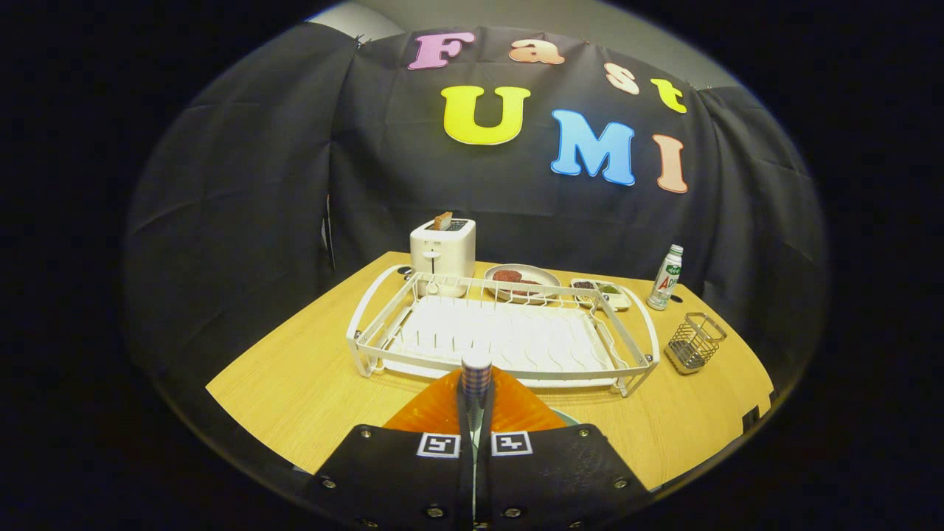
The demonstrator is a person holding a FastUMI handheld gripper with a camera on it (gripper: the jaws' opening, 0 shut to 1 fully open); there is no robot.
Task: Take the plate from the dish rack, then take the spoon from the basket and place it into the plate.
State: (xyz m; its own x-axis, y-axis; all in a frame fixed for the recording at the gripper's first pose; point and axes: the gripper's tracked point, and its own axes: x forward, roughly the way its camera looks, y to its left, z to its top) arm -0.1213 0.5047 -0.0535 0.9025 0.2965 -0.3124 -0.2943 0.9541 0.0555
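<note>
Closest in: gripper (476,398) with jaws clenched on the spoon (476,372), which stands upright between them, long axis vertical. Checked handle end points up just above the fingertips; the bowl end is hidden between the fingers, so cannot tell which way it faces.

Plate (442,409), orange, lies on the counter (295,376) directly under and behind the fingers. Its ribbed rim fans out on both sides of them. Its far edge sits just short of the rack's near rail.

Rack (501,332), white wire over a white tray, sits beyond the plate, long axis running left to right. Its slots hold nothing.

Basket (695,343), wire, stands just right of the rack's right end, tilted slightly, near the counter's right edge.

Behind the rack: toaster (442,249) with a slice of toast up, a dish (522,280) with dark food, a small tray (601,293), a bottle (666,278).

Open counter lies left of the rack and plate, a wide bare stretch up to the left edge. Right of the plate, a narrower bare strip runs to the basket.
</note>
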